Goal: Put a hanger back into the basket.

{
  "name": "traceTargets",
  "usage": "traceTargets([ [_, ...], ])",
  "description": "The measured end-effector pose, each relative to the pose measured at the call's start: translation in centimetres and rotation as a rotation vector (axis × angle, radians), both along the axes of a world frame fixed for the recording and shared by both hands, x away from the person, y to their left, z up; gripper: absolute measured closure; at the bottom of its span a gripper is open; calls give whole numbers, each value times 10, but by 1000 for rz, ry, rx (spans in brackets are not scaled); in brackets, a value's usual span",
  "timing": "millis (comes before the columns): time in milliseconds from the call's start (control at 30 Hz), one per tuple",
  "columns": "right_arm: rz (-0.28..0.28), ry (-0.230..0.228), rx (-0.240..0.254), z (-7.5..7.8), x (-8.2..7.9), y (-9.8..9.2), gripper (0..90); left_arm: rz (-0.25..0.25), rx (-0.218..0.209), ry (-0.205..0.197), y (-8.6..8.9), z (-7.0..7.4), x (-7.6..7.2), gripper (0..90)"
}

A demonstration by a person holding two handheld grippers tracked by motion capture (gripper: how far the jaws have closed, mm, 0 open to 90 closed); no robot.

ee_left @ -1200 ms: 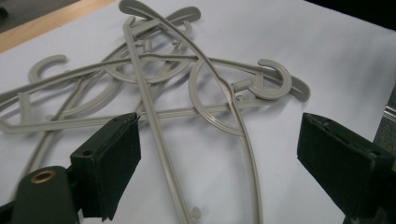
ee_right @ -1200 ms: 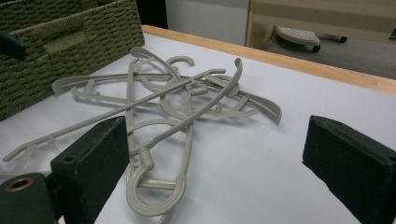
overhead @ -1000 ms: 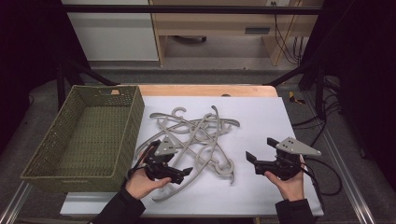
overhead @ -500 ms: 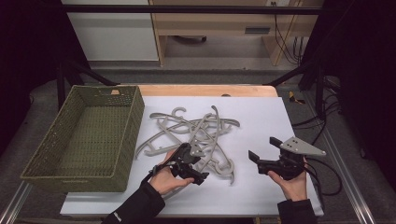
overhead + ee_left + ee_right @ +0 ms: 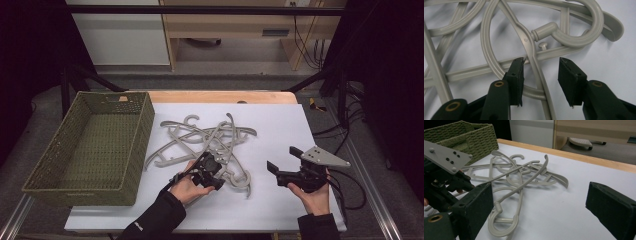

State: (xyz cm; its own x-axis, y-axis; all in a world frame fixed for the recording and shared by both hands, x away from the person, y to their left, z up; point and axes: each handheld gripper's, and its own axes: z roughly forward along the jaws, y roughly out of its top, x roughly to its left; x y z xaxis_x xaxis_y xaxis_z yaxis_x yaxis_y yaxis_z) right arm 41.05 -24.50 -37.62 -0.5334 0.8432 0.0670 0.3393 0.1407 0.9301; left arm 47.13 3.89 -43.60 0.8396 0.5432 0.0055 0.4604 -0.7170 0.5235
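Here, nearest the viewer, two hands enter from the bottom edge of the high view, each bearing a pair of black tongs. The left tongs sit low at the near edge of a tangle of grey hangers; their jaws have just been closing. In the left gripper view, the left tongs straddle a thin curved bar of one hanger: the bar runs up between the two pads, close against the left-hand pad, while a clear gap remains to the right-hand pad, so the bar is bracketed but not yet pinched. Just beyond the jaws, a hook curls over a straight cross bar.

To the right, well apart from the pile, the right tongs hover over bare white sheet, a grey three-cornered plate on top. In the right gripper view, their jaws stand wide open with nothing between them, and the pile lies ahead and to the left, one hanger hook resting on the sheet nearest the camera.

Farther off, the hangers overlap in a loose heap at the middle of the bench. To the left of the heap stands a green woven basket, its near corner just beside the outermost hanger arm.
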Motion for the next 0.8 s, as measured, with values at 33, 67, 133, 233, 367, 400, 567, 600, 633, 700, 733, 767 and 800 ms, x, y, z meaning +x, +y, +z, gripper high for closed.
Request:
traceTargets([
  [33,-1,1,-3,0,0,0,79,-3,8,-4,-1,-1,0,571],
  [67,-1,1,-3,0,0,0,79,-1,15,-4,-2,-2,1,571],
  [133,0,1,-5,0,0,0,79,3,20,5,-4,-4,1,621],
  [233,1,2,-5,0,0,0,79,9,42,3,-8,-7,2,651],
  [367,2,3,-3,0,0,0,79,41,47,3,-8,-7,4,727],
  [400,2,3,-4,0,1,1,79,47,44,12,-8,-7,4,738],
  [567,5,5,-6,-1,1,1,79,77,30,45,-8,-7,6,750],
  [600,5,5,-6,-1,1,1,79,85,26,52,-8,-7,7,750],
  [633,6,5,-5,-1,1,1,79,92,25,64,-8,-7,7,752],
  [700,6,6,-4,-1,1,1,79,94,34,68,-9,-6,8,754],
  [733,9,8,-5,-1,1,2,79,94,43,66,-10,-6,7,756],
  [767,9,8,-5,-1,1,2,79,99,45,65,-11,-6,7,756],
  [800,9,9,-6,-1,1,2,79,104,46,65,-11,-6,7,762],
])
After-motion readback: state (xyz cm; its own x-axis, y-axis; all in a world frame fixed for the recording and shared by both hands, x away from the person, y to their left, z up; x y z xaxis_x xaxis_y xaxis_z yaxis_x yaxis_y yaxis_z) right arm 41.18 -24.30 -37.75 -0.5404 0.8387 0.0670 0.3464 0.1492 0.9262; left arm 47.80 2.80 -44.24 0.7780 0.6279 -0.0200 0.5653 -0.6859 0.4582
